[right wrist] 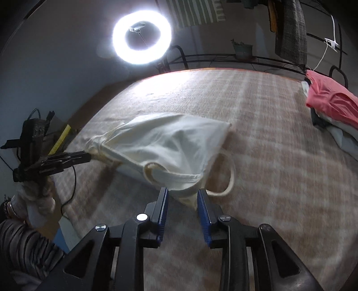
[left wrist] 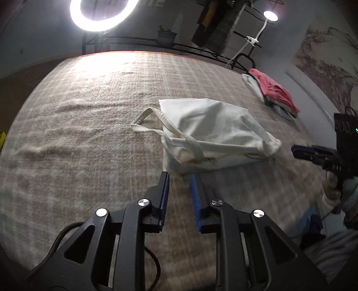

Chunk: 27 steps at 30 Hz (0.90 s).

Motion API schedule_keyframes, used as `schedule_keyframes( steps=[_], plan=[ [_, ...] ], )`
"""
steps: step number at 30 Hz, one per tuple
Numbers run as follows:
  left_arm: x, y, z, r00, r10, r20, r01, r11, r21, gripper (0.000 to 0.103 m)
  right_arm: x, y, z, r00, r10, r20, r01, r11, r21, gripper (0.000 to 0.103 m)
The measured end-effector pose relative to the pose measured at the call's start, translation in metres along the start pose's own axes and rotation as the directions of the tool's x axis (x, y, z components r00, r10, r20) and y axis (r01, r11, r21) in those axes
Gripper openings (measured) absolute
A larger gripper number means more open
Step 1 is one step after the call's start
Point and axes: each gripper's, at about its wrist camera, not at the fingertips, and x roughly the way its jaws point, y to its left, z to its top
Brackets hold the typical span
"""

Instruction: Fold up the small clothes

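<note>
Ring light (right wrist: 142, 37) glowing above the far edge of a plaid blanket (right wrist: 268, 138); potted plant (right wrist: 242, 50) on a wire shelf (left wrist: 156, 44); small lamp (left wrist: 270, 15) at right.

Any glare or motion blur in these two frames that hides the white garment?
Left wrist view: the ring light blows out the blanket's far edge, and the near weave smears. The white garment stays readable. Right wrist view: the blanket streaks toward the right, and the garment's hem is soft.
</note>
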Motion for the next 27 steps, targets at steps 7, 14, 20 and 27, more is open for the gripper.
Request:
schedule_keyframes(
  steps=[7,14,20,27],
  plan=[
    [-0.025,-0.021,0.049,0.996,0.03,0.082,-0.038,0.994,0.107,0.019,-0.028,0.012,0.023,0.995,0.078,0.064,-0.079,0.997,0.013,0.028],
    [0.044,-0.027,0.091,0.998,0.049,-0.038,-0.043,0.989,0.141,0.019,0.038,0.029,0.067,0.996,0.072,-0.05,-0.072,0.997,0.002,0.026],
    [0.063,-0.016,0.053,0.987,0.018,-0.158,0.0,0.994,0.113,0.019,0.073,0.025,0.063,0.987,0.064,-0.144,-0.062,0.998,0.017,0.026],
    [0.035,-0.018,0.001,0.985,0.021,-0.17,0.005,0.988,0.153,0.019,0.066,0.031,0.017,0.973,0.008,-0.23,-0.035,0.993,-0.114,0.024]
  ],
)
